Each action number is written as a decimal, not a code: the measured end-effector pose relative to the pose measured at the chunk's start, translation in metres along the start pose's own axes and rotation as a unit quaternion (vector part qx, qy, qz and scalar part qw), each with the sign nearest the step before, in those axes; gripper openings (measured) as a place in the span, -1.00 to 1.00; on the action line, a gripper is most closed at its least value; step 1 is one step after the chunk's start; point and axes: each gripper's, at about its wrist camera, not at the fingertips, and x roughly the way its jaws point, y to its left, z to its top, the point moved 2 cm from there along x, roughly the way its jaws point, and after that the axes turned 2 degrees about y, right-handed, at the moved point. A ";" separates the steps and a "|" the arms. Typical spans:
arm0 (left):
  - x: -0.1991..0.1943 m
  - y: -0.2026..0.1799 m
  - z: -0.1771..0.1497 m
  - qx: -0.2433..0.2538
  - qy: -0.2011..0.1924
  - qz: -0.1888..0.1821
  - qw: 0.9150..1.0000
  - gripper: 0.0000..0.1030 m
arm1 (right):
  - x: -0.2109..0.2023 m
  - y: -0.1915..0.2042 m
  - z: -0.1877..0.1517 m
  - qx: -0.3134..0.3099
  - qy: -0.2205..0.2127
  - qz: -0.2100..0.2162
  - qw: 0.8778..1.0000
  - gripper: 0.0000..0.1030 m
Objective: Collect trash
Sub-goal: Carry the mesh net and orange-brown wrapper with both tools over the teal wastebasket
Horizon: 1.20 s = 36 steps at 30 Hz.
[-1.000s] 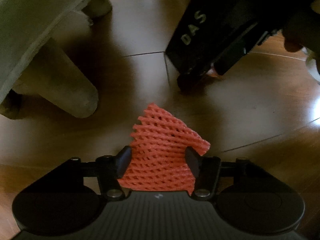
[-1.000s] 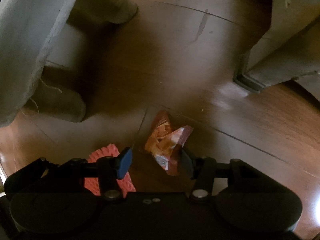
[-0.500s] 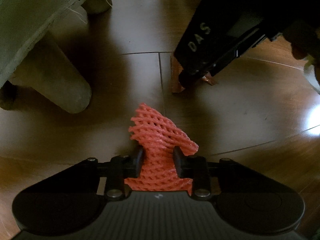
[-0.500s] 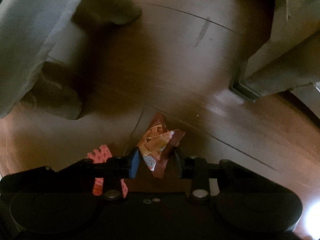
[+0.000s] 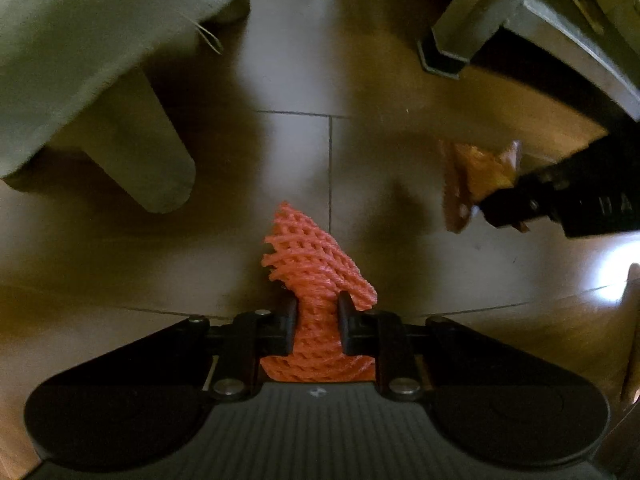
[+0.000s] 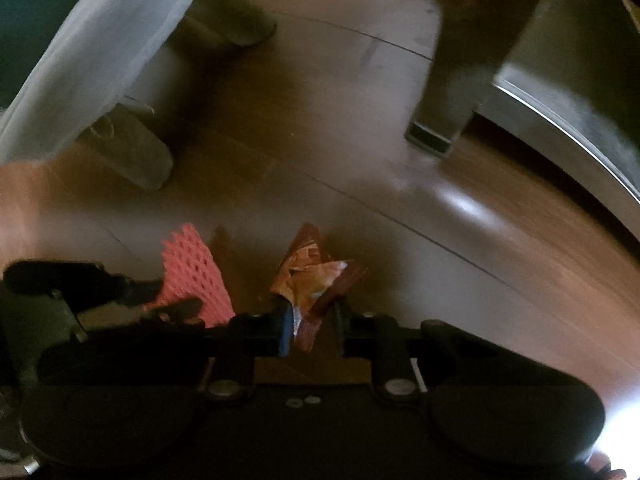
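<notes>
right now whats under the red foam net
Only bare wood floor shows beneath the red foam net, pinched in the left hand-held gripper. The gripper body hides whatever lies below the net's lower end.

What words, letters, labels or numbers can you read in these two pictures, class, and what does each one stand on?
"HA": pale letters, partly cut off by the picture's edge, on the black body of the right gripper as the left view shows it.
Printing on the snack wrapper held by that gripper: too blurred to read.
A small pale mark on the left gripper, behind the red foam net: too small to read.
</notes>
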 end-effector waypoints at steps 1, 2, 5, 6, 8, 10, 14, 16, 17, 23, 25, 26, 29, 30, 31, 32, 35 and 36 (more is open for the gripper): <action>-0.004 0.002 0.000 -0.003 -0.004 -0.002 1.000 -0.62 | -0.002 -0.001 -0.003 0.002 -0.002 0.001 1.000 -0.68; -0.008 0.003 0.000 -0.005 -0.008 -0.005 1.000 -0.62 | -0.007 -0.002 -0.004 0.005 -0.003 0.004 1.000 -0.69; -0.024 0.007 -0.002 -0.008 -0.021 -0.012 1.000 -0.62 | -0.016 -0.004 -0.012 0.002 -0.010 0.015 1.000 -0.69; -0.028 0.009 -0.003 -0.009 -0.023 -0.014 1.000 -0.62 | -0.019 -0.005 -0.015 -0.001 -0.012 0.017 1.000 -0.69; -0.035 0.012 -0.004 -0.011 -0.028 -0.018 0.999 -0.62 | -0.026 -0.004 -0.020 -0.002 -0.016 0.025 1.000 -0.69; -0.044 0.013 -0.004 -0.008 -0.035 -0.019 0.999 -0.62 | -0.036 -0.002 -0.026 -0.002 -0.021 0.034 0.999 -0.69; -0.074 0.013 -0.007 0.006 -0.066 -0.018 0.998 -0.62 | -0.062 0.001 -0.035 -0.014 -0.045 0.044 0.998 -0.69; -0.092 0.015 -0.008 0.005 -0.084 -0.021 0.996 -0.62 | -0.079 0.005 -0.038 -0.019 -0.063 0.048 0.997 -0.69; -0.102 0.016 -0.009 0.004 -0.092 -0.022 0.995 -0.62 | -0.088 0.006 -0.039 -0.021 -0.071 0.049 0.996 -0.69; -0.158 0.014 -0.009 -0.002 -0.144 -0.011 0.990 -0.62 | -0.147 0.014 -0.045 -0.022 -0.122 0.063 0.990 -0.69; -0.181 0.012 -0.010 -0.005 -0.162 -0.011 0.987 -0.62 | -0.167 0.018 -0.048 -0.018 -0.140 0.071 0.987 -0.69; -0.190 0.012 -0.010 -0.006 -0.171 -0.011 0.985 -0.62 | -0.176 0.021 -0.048 -0.020 -0.148 0.073 0.986 -0.69; -0.228 0.010 -0.012 -0.009 -0.206 -0.004 0.979 -0.62 | -0.211 0.031 -0.049 -0.029 -0.178 0.078 0.981 -0.69; -0.243 0.010 -0.014 -0.010 -0.219 -0.001 0.976 -0.62 | -0.222 0.034 -0.051 -0.035 -0.188 0.078 0.978 -0.69; -0.259 0.011 -0.015 -0.013 -0.233 0.001 0.972 -0.62 | -0.233 0.038 -0.052 -0.041 -0.199 0.078 0.976 -0.69; -0.272 0.011 -0.017 -0.015 -0.246 0.003 0.969 -0.62 | -0.244 0.042 -0.052 -0.045 -0.209 0.079 0.974 -0.69; -0.314 0.013 -0.025 -0.020 -0.283 0.008 0.959 -0.61 | -0.278 0.050 -0.054 -0.058 -0.240 0.078 0.966 -0.69; -0.328 0.013 -0.027 -0.020 -0.295 0.010 0.955 -0.61 | -0.289 0.053 -0.055 -0.061 -0.249 0.078 0.963 -0.69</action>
